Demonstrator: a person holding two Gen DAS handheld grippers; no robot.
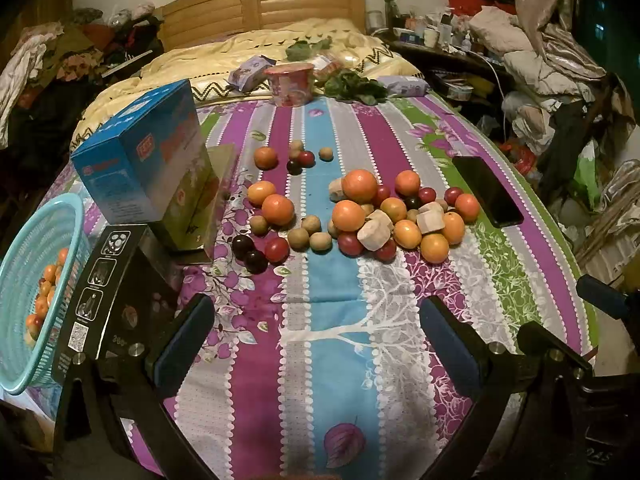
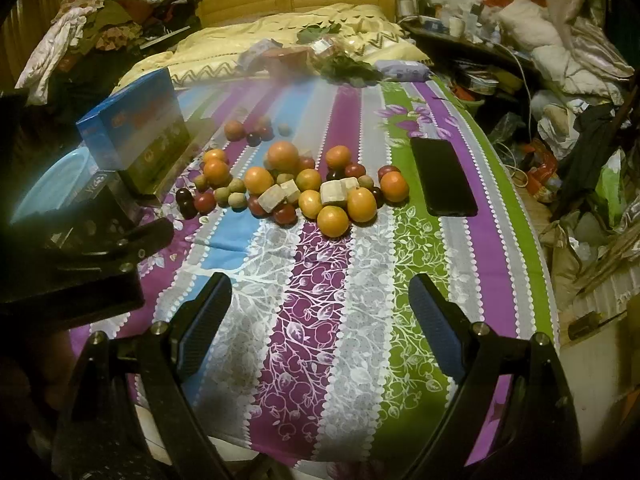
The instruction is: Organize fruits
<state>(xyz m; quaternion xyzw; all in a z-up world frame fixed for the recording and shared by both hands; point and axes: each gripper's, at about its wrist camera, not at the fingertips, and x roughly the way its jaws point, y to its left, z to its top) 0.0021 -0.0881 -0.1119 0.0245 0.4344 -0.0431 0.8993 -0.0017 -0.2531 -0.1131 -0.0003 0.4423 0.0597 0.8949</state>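
A pile of fruit point(image 1: 360, 216) lies on the striped cloth: oranges, red and dark cherry tomatoes, small brown round fruits and pale cut chunks point(image 1: 374, 234). The pile also shows in the right wrist view point(image 2: 304, 188). A turquoise basket point(image 1: 28, 280) at the far left holds several oranges; it shows in the right wrist view point(image 2: 48, 184) too. My left gripper point(image 1: 316, 340) is open and empty, short of the pile. My right gripper point(image 2: 320, 312) is open and empty, also short of the pile.
A blue box point(image 1: 140, 160) and a black box point(image 1: 96, 292) stand left of the fruit. A black phone point(image 1: 488, 190) lies to the right. A red cup point(image 1: 290, 84), packets and greens sit at the far edge. Clutter surrounds the bed.
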